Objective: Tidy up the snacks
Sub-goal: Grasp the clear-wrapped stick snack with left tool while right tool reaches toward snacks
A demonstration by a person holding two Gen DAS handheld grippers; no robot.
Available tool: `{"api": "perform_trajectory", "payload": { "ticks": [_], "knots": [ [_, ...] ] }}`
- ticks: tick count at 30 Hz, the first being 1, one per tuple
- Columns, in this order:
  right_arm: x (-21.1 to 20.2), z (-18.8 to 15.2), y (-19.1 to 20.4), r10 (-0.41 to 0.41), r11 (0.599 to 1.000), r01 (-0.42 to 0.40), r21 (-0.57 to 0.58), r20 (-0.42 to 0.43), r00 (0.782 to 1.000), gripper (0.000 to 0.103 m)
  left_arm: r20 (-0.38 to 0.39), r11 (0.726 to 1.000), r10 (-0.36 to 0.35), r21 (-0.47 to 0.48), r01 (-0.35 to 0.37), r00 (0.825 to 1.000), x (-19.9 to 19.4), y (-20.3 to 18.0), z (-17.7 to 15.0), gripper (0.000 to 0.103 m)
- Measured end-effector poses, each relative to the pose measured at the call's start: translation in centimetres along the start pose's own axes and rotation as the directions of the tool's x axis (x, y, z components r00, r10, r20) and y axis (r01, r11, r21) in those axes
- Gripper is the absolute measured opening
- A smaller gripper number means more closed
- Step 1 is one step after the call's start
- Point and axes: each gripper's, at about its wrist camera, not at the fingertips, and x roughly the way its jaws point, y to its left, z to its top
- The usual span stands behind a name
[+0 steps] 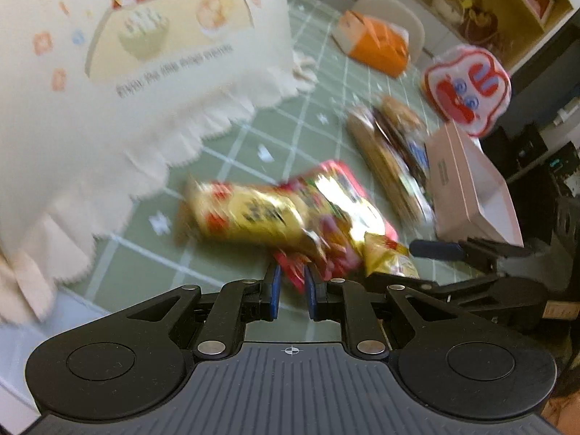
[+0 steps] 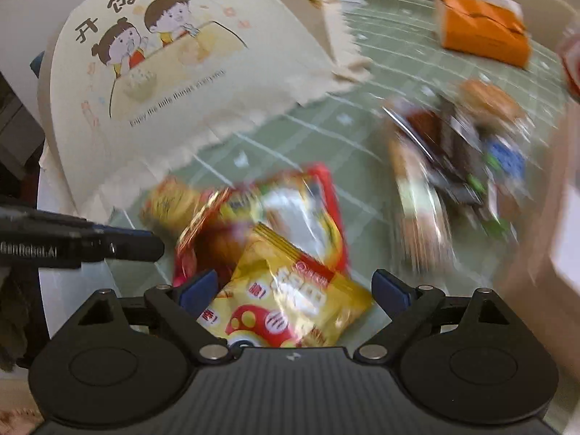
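Green checked tablecloth [image 1: 232, 152] covers the table. Left gripper [image 1: 291, 290] pinches the corner of a red foil snack packet [image 1: 337, 195]; right gripper [image 2: 295, 290] stands wide open around a yellow mushroom-print snack bag [image 2: 290, 290]. Beyond lie blurred brown packets [image 2: 453, 152] and an orange carton [image 2: 482, 32].

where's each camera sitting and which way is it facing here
Left wrist: sits on the left gripper, looking forward and down at the red snack bag on the green tablecloth; its own fingers are nearly closed on that bag's corner, and the right gripper pokes in from the right.
Right wrist: sits on the right gripper, facing down over the yellow snack bag between its wide-open fingers; the left gripper enters from the left.
Both share the snack pile, the cartoon cloth and the orange box.
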Motion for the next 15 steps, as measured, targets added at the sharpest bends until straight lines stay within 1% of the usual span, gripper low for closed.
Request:
{"api": "perform_trajectory", "payload": {
  "ticks": [2,4,6,8,9,11,12,14,15],
  "knots": [
    [-0.5,-1.6,-0.9,-0.019,0.999,0.019,0.038,-0.007,1.000,0.093,-0.017,1.000,-0.007,0.027,0.008,1.000,0.1,-1.3,-0.7,0.017],
    [-1.3,-3.0,-1.6,-0.037,0.997,0.036,0.067,0.010,0.999,0.091,-0.031,0.998,-0.024,0.053,0.026,0.999,0.2,-2.9,-1.3,0.017],
    [-2.1,-4.1,-2.1,-0.043,0.994,0.040,0.098,0.024,0.999,0.082,-0.041,0.996,-0.045,0.073,0.048,0.998,0.5,-4.4,-1.5,0.017],
    [-2.8,-4.8,-2.5,-0.031,0.992,0.026,0.127,0.042,0.999,0.081,-0.045,0.993,-0.057,0.100,0.061,0.997,0.6,-5.6,-1.7,0.017],
    [-3.5,-5.1,-2.7,-0.041,0.990,0.034,0.134,0.056,0.998,0.081,-0.049,0.991,-0.059,0.114,0.065,0.997,0.7,-6.2,-1.8,0.017],
    [-4.5,-5.5,-3.3,-0.083,0.985,0.070,0.156,0.083,0.993,0.083,-0.064,0.989,-0.067,0.129,0.075,0.996,1.0,-7.3,-2.1,0.017],
    [-5.1,-5.7,-3.8,-0.116,0.979,0.097,0.178,0.099,0.988,0.086,-0.074,0.988,-0.077,0.126,0.086,0.994,1.2,-7.7,-2.2,0.017],
    [-6.2,-6.1,-4.6,-0.194,0.963,0.165,0.212,0.120,0.974,0.087,-0.087,0.990,-0.092,0.095,0.100,0.992,1.7,-8.4,-2.3,0.017],
    [-6.9,-6.5,-5.0,-0.220,0.956,0.188,0.224,0.126,0.967,0.087,-0.090,0.992,-0.092,0.081,0.099,0.992,2.0,-8.7,-2.3,0.017]
  ]
}}
